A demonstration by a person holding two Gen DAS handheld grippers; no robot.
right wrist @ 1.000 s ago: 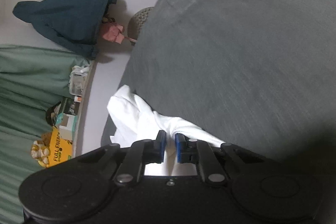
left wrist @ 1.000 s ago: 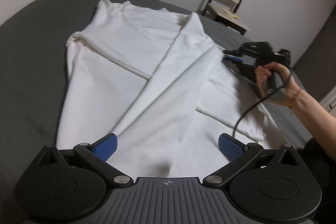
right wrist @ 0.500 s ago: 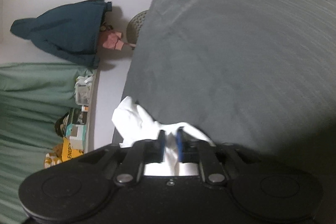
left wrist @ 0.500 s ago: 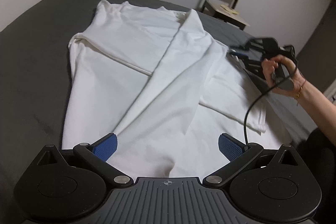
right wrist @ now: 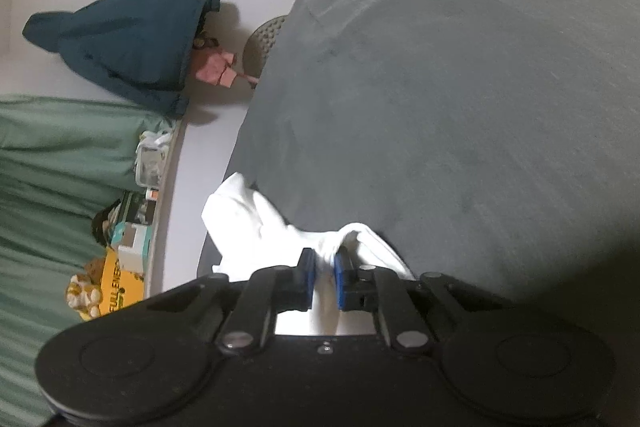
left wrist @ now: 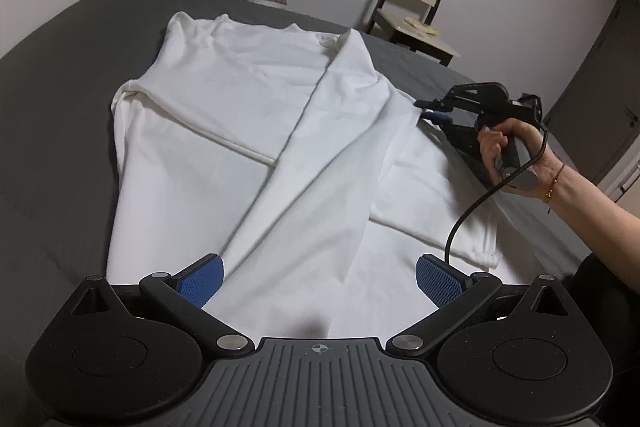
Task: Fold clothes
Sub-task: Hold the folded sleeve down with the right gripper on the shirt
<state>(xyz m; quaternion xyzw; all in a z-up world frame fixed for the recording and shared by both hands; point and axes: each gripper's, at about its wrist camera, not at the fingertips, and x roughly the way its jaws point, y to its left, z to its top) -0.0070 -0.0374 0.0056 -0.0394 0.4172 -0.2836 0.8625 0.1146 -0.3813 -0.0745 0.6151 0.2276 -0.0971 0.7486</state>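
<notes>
Left gripper (left wrist: 320, 277) fingers spread wide over white shirt (left wrist: 240, 147), right gripper (right wrist: 323, 277) pinching its edge

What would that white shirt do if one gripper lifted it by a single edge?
The white shirt would probably droop and unfold; it already lies in soft creases on the grey bed. It looks thin, so likely light. Where the right gripper pinches it, the cloth bunches, suggesting it gives no stiffness.

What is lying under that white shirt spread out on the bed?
Under the white shirt lies a dark grey bedsheet, showing all around its edges. One side panel is folded over the shirt's middle, so whatever sits beneath the cloth itself is covered.
</notes>
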